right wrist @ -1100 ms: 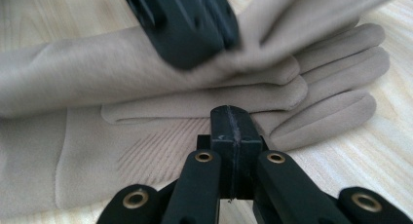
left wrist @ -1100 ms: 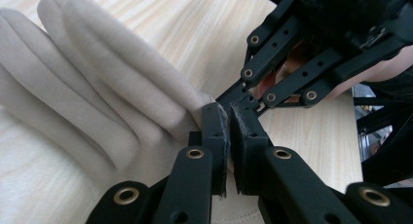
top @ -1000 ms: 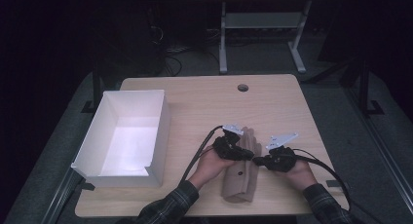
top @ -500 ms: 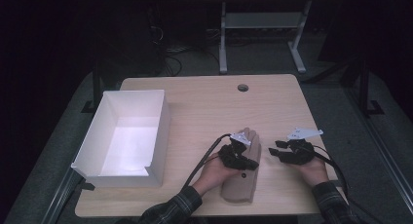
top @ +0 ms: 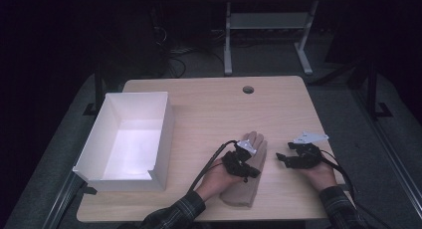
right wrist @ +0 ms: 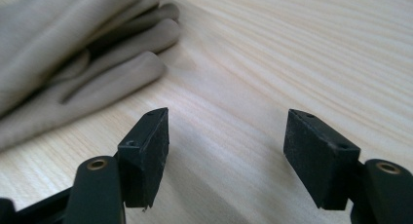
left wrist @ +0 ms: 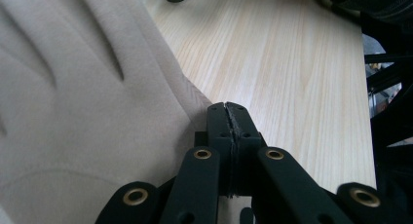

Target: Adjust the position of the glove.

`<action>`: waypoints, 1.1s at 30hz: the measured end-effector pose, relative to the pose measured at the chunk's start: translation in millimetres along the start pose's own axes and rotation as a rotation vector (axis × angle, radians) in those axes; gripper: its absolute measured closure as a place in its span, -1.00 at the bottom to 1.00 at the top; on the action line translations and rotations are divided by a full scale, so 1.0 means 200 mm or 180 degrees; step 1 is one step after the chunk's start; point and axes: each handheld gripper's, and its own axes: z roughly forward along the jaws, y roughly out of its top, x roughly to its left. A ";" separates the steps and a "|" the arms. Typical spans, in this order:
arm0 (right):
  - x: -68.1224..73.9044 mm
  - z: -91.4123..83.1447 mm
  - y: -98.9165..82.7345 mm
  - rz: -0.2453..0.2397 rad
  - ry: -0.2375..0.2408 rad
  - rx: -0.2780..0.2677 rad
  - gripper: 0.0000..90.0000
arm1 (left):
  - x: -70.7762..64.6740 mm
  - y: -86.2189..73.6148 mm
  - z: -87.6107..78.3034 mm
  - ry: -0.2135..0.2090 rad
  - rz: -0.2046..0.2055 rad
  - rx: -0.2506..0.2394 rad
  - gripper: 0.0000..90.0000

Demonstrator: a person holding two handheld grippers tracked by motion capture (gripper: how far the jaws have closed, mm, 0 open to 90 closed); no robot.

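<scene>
A beige glove (top: pixel 242 191) lies flat on the wooden table (top: pixel 214 104), its fingers pointing away from the person. My left gripper (top: pixel 250 172) rests on the glove's right edge. In the left gripper view its jaws (left wrist: pixel 228 109) are pressed together at the rim of the glove (left wrist: pixel 83 112); I cannot tell if cloth is pinched. My right gripper (top: pixel 282 159) sits on the bare table to the right of the glove. Its jaws (right wrist: pixel 226 136) have just been opening and hold nothing, with the glove's fingers (right wrist: pixel 73 63) ahead at the left.
A white open box (top: pixel 164 139) stands on the table's left side. A round cable hole (top: pixel 248 89) sits near the far edge. Black cables trail from both grippers towards the person. The right table edge lies close to the right hand.
The right gripper has let go of the glove, drawn away to the right and opened. The left gripper has stayed on the glove, shifting slightly towards the person.
</scene>
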 end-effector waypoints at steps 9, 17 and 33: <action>-0.01 0.01 -0.01 0.0053 0.0036 0.0000 -0.39 | 0.00 -0.06 -0.11 0.0191 0.0089 0.0162 0.98; -0.01 0.01 -0.01 0.0052 0.0050 0.0005 -0.41 | 0.03 -0.13 -0.20 0.0333 0.0083 0.0224 0.98; -0.01 0.01 -0.01 0.0025 0.0049 0.0001 -0.42 | 0.04 -0.17 -0.38 0.0460 0.0036 0.0098 0.78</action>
